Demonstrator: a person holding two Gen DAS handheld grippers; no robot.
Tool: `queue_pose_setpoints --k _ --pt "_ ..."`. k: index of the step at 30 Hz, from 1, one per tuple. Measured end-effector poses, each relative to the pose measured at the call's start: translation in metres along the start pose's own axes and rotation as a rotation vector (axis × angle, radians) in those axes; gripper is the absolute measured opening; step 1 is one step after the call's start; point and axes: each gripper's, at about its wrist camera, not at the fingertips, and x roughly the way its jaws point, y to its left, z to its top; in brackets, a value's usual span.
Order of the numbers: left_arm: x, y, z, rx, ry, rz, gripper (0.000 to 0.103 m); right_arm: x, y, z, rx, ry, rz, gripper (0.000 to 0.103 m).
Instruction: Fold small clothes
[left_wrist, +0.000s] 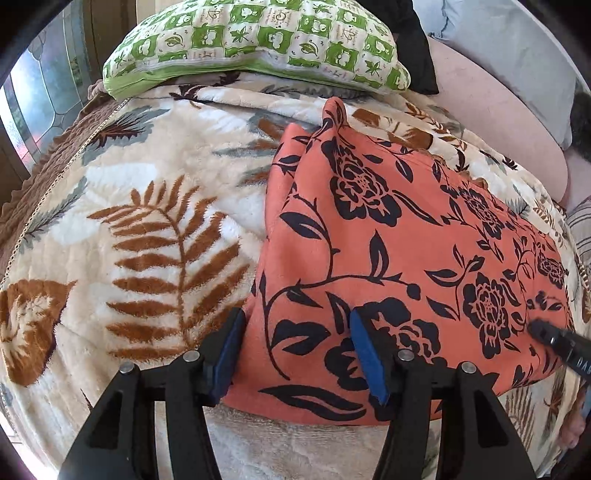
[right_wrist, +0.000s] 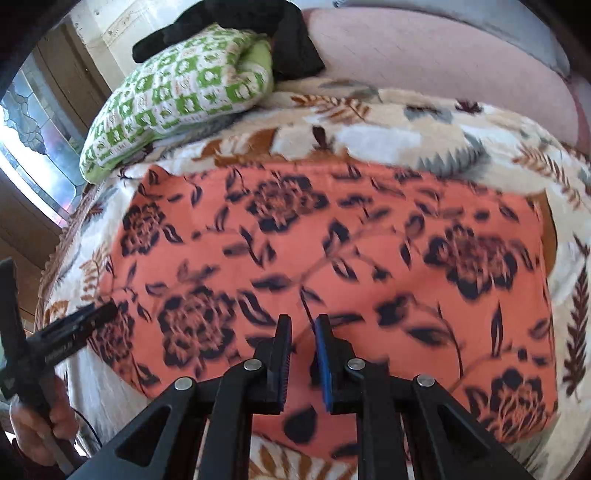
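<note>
Left wrist view: the left gripper (left_wrist: 295, 350) stands released, blue pads astride the near left corner of the orange flowered cloth (left_wrist: 406, 240), spread on a plush leaf-print blanket (left_wrist: 147, 221). Right wrist view: the right gripper (right_wrist: 301, 354), nearly clenched, grasps nothing; a green checked pillow (right_wrist: 177, 96) lies beyond.

Both wrist cameras looked steeply down, close over the orange black-flowered cloth (left_wrist: 388, 236) (right_wrist: 332, 251) near the bed's near edge.
</note>
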Motion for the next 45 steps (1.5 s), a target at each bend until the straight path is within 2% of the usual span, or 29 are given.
queue_pose_setpoints --k 1,2,3,5,8,12,13,15,16,17,18,20,22,25,26,27,29,30,34,36,37,38,39,41,43,44,45 --pt "-0.002 0.003 -0.004 0.0 -0.003 0.01 0.061 0.004 -0.01 -0.018 0.015 0.031 0.009 0.017" --pt "-0.004 0.009 -0.011 -0.008 -0.004 0.02 0.061 0.005 -0.016 -0.034 0.015 0.021 0.028 0.016" --pt "-0.005 0.017 -0.016 -0.024 -0.001 0.019 0.061 -0.002 -0.019 -0.049 0.001 -0.033 0.039 0.016" --pt "-0.01 0.028 -0.021 -0.064 -0.009 -0.019 0.061 -0.009 -0.019 -0.065 -0.033 -0.051 0.04 0.016" --pt "-0.028 0.044 -0.028 -0.152 -0.044 -0.027 0.06 -0.016 -0.022 -0.064 0.032 -0.088 0.077 0.018" --pt "-0.049 0.068 -0.041 -0.283 -0.089 0.0 0.061 -0.026 0.0 -0.051 0.028 -0.158 0.215 0.017" --pt "-0.049 0.074 -0.045 -0.317 -0.08 -0.015 0.061 -0.024 0.009 -0.051 0.006 -0.157 0.239 0.017" --pt "-0.042 0.08 -0.05 -0.386 -0.049 -0.074 0.062 -0.005 0.028 -0.055 -0.023 -0.09 0.269 0.017" --pt "-0.037 0.08 -0.049 -0.417 -0.037 -0.099 0.062 0.011 0.036 -0.059 -0.046 -0.031 0.259 0.019" --pt "-0.035 0.076 -0.047 -0.431 -0.038 -0.114 0.064 0.019 0.042 -0.062 -0.075 -0.02 0.222 0.018" --pt "-0.034 0.07 -0.044 -0.419 -0.05 -0.119 0.07 0.015 0.045 -0.064 -0.093 -0.064 0.209 0.017" --pt "-0.03 0.055 -0.037 -0.365 -0.061 -0.135 0.079 0.009 0.045 -0.058 -0.084 -0.036 0.226 0.017" --pt "-0.022 0.041 -0.032 -0.32 -0.046 -0.157 0.08 0.005 0.033 -0.056 -0.013 -0.037 0.29 0.017" --pt "-0.012 0.031 -0.024 -0.274 -0.055 -0.131 0.08 0.014 0.021 -0.054 0.028 -0.005 0.288 0.016" --pt "-0.01 0.03 -0.022 -0.273 -0.059 -0.14 0.079 0.016 0.018 -0.054 0.045 -0.002 0.305 0.016" --pt "-0.008 0.029 -0.02 -0.278 -0.064 -0.164 0.061 0.017 0.015 -0.053 0.056 -0.001 0.316 0.016" --pt "-0.003 0.028 -0.017 -0.28 -0.066 -0.18 0.035 0.018 0.015 -0.052 0.054 0.001 0.318 0.016" --pt "-0.002 0.027 -0.016 -0.277 -0.073 -0.202 0.028 0.019 0.018 -0.052 0.047 -0.001 0.313 0.016" --pt "-0.017 0.025 -0.014 -0.257 -0.149 -0.282 0.027 0.023 0.024 -0.05 0.02 -0.007 0.3 0.016" --pt "-0.023 0.021 -0.009 -0.228 -0.182 -0.296 0.029 0.023 0.024 -0.05 0.017 -0.008 0.302 0.016" --pt "-0.021 0.021 -0.008 -0.234 -0.175 -0.278 0.041 0.023 0.024 -0.05 0.018 -0.009 0.303 0.016" --pt "-0.016 0.023 -0.008 -0.249 -0.148 -0.27 0.07 0.024 0.023 -0.049 0.019 -0.009 0.305 0.016" --pt "-0.008 0.025 -0.008 -0.272 -0.113 -0.271 0.087 0.025 0.024 -0.049 0.02 -0.009 0.307 0.016" --pt "0.004 0.028 -0.011 -0.308 -0.074 -0.271 0.086 0.025 0.024 -0.05 0.02 -0.011 0.307 0.016" --pt "-0.001 0.021 -0.011 -0.271 -0.11 -0.242 0.081 0.024 0.023 -0.049 0.016 -0.013 0.305 0.016" --pt "-0.003 0.017 -0.01 -0.26 -0.122 -0.25 0.052 0.024 0.023 -0.05 0.015 -0.015 0.305 0.016" --pt "-0.003 0.014 -0.009 -0.254 -0.12 -0.261 0.029 0.025 0.024 -0.05 0.016 -0.017 0.304 0.016"
